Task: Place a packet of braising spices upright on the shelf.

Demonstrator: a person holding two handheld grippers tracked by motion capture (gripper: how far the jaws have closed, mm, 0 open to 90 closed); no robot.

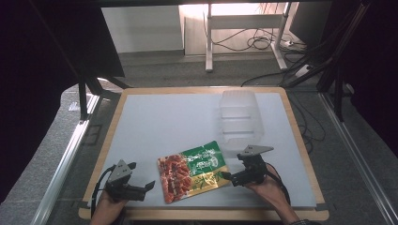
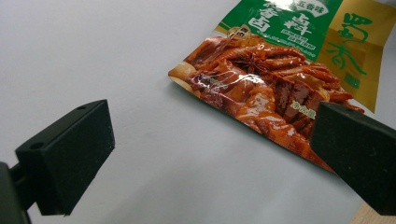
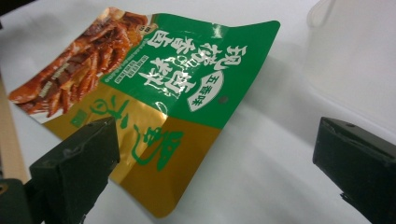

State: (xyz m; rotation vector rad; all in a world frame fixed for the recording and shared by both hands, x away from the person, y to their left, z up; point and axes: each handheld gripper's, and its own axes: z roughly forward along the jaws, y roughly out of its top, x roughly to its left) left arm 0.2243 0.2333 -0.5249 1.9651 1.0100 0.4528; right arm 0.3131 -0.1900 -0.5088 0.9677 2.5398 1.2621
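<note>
A flat food pouch (image 1: pixel 192 171), printed green, gold and red with a picture of braised food, lies near the table's front edge. My left gripper (image 1: pixel 149 186) is open just left of the pouch, its jaws wide apart with nothing between them; the pouch's red end (image 2: pixel 261 88) lies ahead of it. My right gripper (image 1: pixel 226 176) is open at the pouch's gold right edge (image 3: pixel 154 140), one jaw over that edge, the other off it. A clear plastic container (image 1: pixel 238 117) stands behind the pouch.
A white mat (image 1: pixel 164 122) covers the wooden table (image 1: pixel 300 140). The clear container's wall (image 3: pixel 359 60) rises close beyond my right gripper. Black frame posts stand at the table's back left and right. Cables lie on the floor beyond.
</note>
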